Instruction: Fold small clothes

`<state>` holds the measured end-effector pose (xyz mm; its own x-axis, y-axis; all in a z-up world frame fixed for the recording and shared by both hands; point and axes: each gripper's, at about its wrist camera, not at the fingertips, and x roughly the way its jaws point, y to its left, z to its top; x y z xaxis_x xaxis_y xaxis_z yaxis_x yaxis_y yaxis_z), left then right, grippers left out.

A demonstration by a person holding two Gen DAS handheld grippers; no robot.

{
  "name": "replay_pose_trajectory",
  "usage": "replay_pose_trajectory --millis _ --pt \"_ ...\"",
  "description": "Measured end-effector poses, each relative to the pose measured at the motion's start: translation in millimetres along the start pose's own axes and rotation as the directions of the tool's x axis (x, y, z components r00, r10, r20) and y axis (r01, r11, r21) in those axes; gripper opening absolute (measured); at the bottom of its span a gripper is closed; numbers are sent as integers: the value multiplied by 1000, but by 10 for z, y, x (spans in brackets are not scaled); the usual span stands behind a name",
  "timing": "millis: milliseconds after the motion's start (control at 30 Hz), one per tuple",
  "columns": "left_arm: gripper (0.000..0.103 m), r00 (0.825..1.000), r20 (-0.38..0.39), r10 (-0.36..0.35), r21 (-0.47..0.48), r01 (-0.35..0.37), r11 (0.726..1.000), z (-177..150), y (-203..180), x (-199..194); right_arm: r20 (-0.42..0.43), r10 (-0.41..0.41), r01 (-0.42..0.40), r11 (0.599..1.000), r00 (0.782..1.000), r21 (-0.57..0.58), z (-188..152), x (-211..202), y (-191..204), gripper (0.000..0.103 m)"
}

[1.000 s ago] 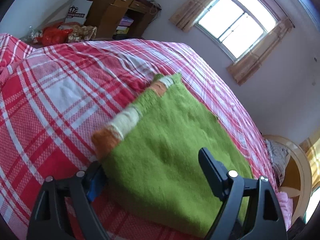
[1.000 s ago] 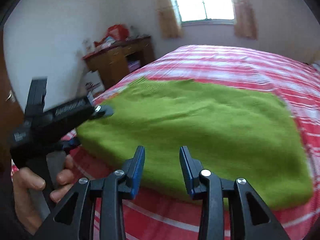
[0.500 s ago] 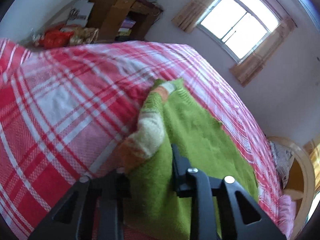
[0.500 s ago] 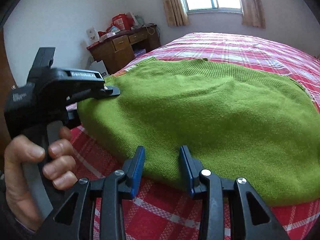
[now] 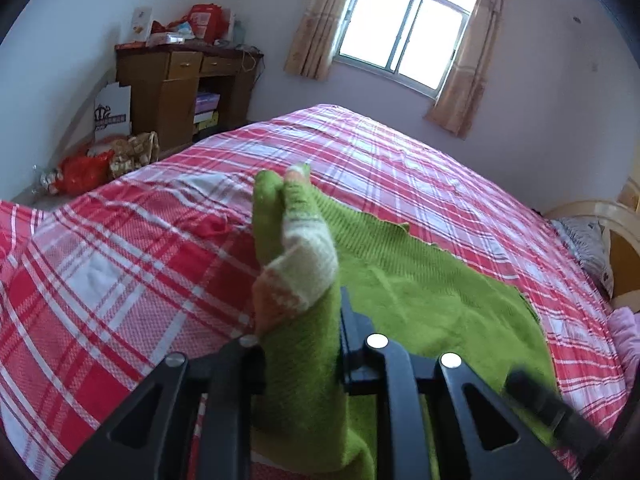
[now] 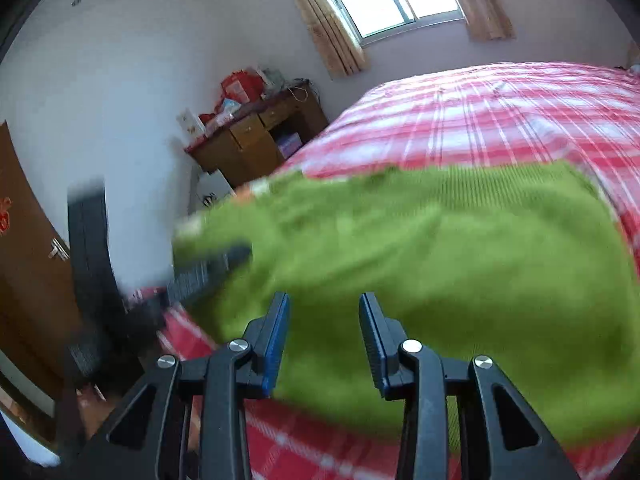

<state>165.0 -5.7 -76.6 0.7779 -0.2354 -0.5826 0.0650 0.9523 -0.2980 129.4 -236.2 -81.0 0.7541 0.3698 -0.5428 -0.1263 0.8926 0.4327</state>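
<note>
A green sweater (image 5: 432, 296) lies on the bed (image 5: 120, 264), filling the lower centre and right of the left wrist view. The left gripper (image 5: 300, 344), at the bottom centre of that frame, is clamped on the sweater's near edge, and the pinched cloth stands up as a ridge running toward the frame's middle, showing the orange and white stripes of the sleeve (image 5: 300, 272). The rest of the garment spreads flat to the right of the ridge.

In the right wrist view the sweater (image 6: 460, 248) fills the centre and right, blurred on its left side, where the left gripper's body shows as a dark smear. The right gripper (image 6: 324, 344), at the bottom centre, has its jaws apart with nothing between them; it hovers at the near hem, and whether it touches the cloth I cannot tell.

As a judgement, the fold is at an early stage: one edge is lifted but not laid over, and the body is still a single wide layer. Carrying that edge across, then halving the garment, appears to remain.
</note>
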Motion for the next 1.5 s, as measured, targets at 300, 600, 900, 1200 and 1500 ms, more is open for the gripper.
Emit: replay_pose_trajectory --millis 300,600,900,1200,1500 --pt "20 999 35 -6 66 3 998 -89 -151 -21 -217 196 -200 980 956 5 881 885 229 68" --pt "20 998 51 -31 162 22 987 -272 -340 -80 -485 60 -201 949 872 -243 941 1872 810 68" --pt "20 999 36 -37 165 31 986 -264 -369 -82 -372 -72 -63 939 925 -339 849 1822 660 16" --pt "20 1000 -3 -25 254 25 967 -261 -653 -109 -329 -35 -52 967 944 -251 962 1501 253 14" --pt "19 998 -61 -2 343 23 939 -362 -975 -65 -300 34 -54 997 953 -61 907 1243 -350 14"
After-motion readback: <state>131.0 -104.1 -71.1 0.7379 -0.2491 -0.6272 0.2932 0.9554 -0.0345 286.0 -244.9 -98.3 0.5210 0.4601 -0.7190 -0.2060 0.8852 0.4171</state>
